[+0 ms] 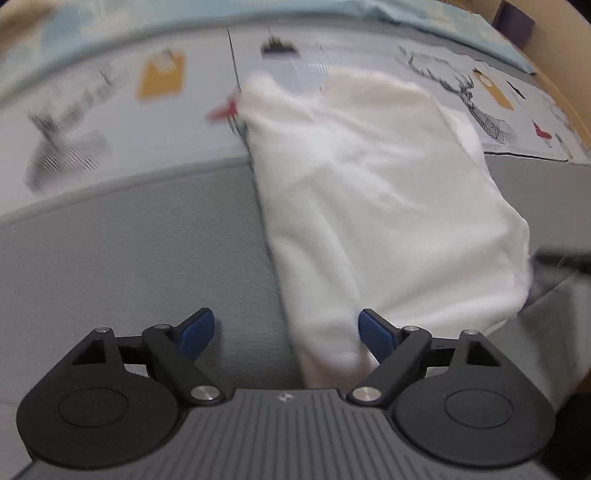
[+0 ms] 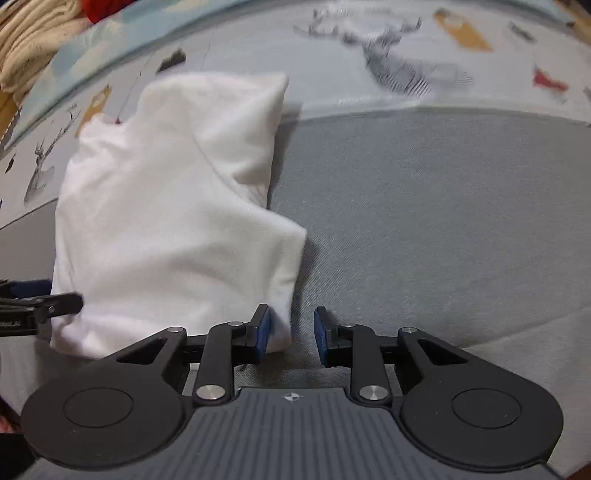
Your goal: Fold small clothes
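A white folded garment [image 1: 384,206] lies on a grey bed cover [image 1: 129,266]; it also shows in the right wrist view [image 2: 170,221]. My left gripper [image 1: 286,334] is open, its jaws wide apart at the garment's near left corner, with cloth lying between them. My right gripper [image 2: 291,332] is open with a narrower gap, and the garment's near right corner sits between its pads. The left gripper also shows at the left edge of the right wrist view [image 2: 40,306], beside the garment's other near corner.
A pale sheet printed with deer, birds and yellow patches [image 1: 110,110] lies beyond the grey cover [image 2: 424,206]. Cream knit cloth [image 2: 33,40] and something red [image 2: 103,7] are piled at the far left. A wooden edge [image 1: 565,74] runs at the far right.
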